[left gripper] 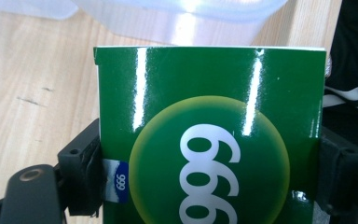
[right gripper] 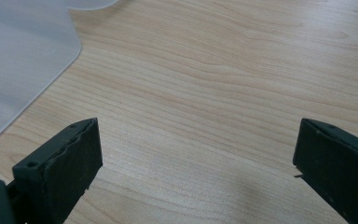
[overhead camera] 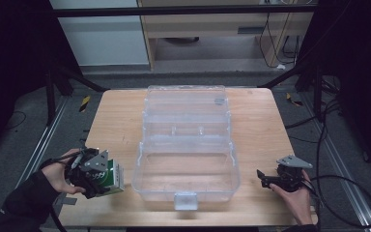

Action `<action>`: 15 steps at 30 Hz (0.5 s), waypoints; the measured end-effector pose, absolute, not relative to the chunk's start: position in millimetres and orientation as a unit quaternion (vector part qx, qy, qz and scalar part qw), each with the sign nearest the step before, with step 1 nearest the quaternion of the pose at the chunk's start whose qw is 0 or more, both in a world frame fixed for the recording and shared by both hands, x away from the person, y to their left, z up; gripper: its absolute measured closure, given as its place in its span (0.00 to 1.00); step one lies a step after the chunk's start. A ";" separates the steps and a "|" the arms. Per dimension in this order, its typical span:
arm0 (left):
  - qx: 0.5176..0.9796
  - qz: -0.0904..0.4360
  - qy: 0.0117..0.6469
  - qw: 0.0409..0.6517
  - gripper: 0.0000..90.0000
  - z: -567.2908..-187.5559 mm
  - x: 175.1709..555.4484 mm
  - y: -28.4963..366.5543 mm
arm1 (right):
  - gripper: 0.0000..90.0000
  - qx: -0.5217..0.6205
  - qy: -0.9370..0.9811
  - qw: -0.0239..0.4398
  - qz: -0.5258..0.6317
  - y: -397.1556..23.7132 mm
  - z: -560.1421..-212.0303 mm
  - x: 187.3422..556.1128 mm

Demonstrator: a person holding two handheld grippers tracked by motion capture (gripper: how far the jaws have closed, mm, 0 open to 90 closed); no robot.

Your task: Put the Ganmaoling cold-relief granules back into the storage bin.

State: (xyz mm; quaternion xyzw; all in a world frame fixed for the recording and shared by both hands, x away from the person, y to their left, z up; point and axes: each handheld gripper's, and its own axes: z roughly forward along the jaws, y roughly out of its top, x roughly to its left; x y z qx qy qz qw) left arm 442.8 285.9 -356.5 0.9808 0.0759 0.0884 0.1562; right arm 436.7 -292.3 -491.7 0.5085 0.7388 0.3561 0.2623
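While the clear case sits open mid-worktop, everything else is placed by it, nearest first.

Left gripper: at the case's front-left corner, just beside its wall, held in the person's left hand. Its fingers pinch the green box from both sides, pads flat on the narrow edges, which looks firm enough to carry it without tilting.

Green box: glossy carton with white numerals in a yellow-green disc, gripped at its lower part so the upper end stays free. It points toward the case, whose wall shows just beyond the box's top edge in the left gripper view. Whether it touches the worktop I cannot tell; it seems lifted and ready to go over the wall into the case.

Right gripper: off the case's front-right corner, a little apart from it, low over bare wood. Its fingers are spread wide with nothing between them, so it appears to wait, perhaps to steady the case.

Worktop: pale wood under the case, bare on both flanks.

Clear case: front tub nearest the person, latch tab on its front wall, and nothing visible inside, so there is room for the box.

Case lid: laid back flat behind the tub, away from the person, which leaves the opening free from the front and sides.
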 end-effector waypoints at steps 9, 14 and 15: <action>0.981 0.093 0.066 0.156 0.17 -333.1 441.5 273.7 | 0.02 0.506 0.740 0.265 0.356 -292.6 -491.9 436.7; 0.981 0.093 0.068 0.157 0.17 -323.1 441.4 267.2 | 0.02 0.506 0.739 0.264 0.357 -292.5 -491.8 436.6; 0.981 0.092 0.067 0.156 0.17 -321.4 441.4 265.9 | 0.02 0.506 0.740 0.265 0.356 -292.6 -491.9 436.6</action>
